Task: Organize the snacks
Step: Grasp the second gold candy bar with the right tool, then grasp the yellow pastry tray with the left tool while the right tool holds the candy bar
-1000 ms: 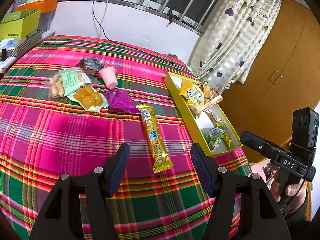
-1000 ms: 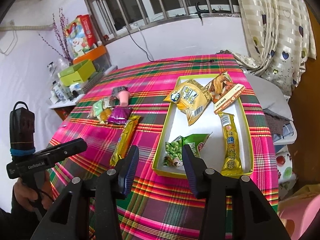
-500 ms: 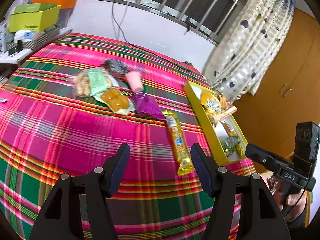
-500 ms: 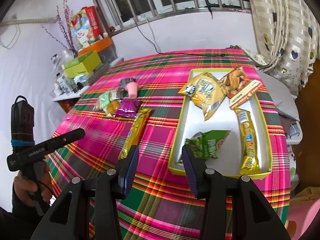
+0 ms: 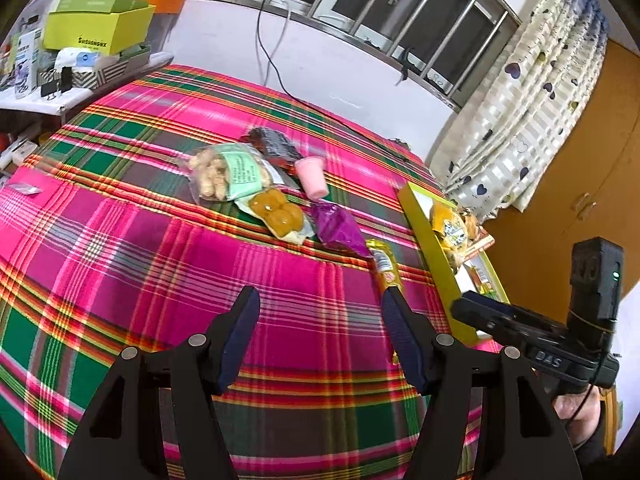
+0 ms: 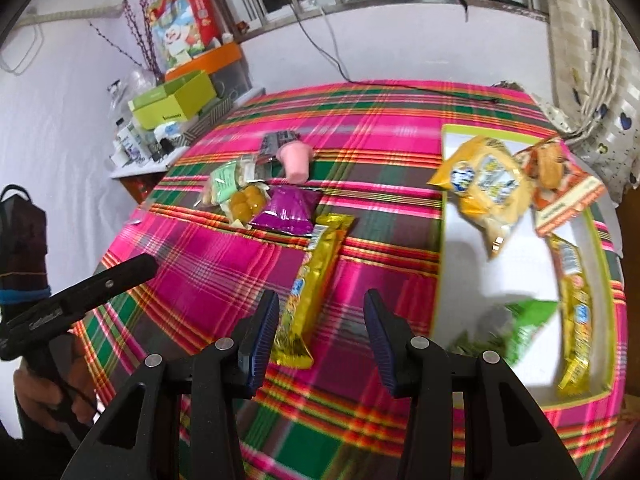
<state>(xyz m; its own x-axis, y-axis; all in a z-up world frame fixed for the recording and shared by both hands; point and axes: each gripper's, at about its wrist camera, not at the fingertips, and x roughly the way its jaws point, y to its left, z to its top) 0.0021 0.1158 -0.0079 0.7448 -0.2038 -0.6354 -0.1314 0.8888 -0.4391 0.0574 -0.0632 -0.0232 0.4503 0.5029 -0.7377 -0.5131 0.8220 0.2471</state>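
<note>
The long yellow foil snack bar [image 6: 310,280] lies flat on the plaid-covered bench [image 6: 208,264], left of the yellow-rimmed tray [image 6: 442,280], long axis pointing roughly away from the right gripper [image 6: 320,330]. That one's nearer, its near end just inside the left finger; both grippers gape wide, empty, left gripper [image 5: 320,338] included.

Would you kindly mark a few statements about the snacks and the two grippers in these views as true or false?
1. The left gripper has its jaws apart and holds nothing. True.
2. The right gripper is shut on the long yellow bar. False: its jaws are open, and the bar lies on the cloth.
3. The green snack bag lies inside the yellow tray. True.
4. The purple packet is in the tray. False: it lies on the plaid tablecloth, outside it.
5. The pink cup stands upright. False: it lies tipped on its side.
</note>
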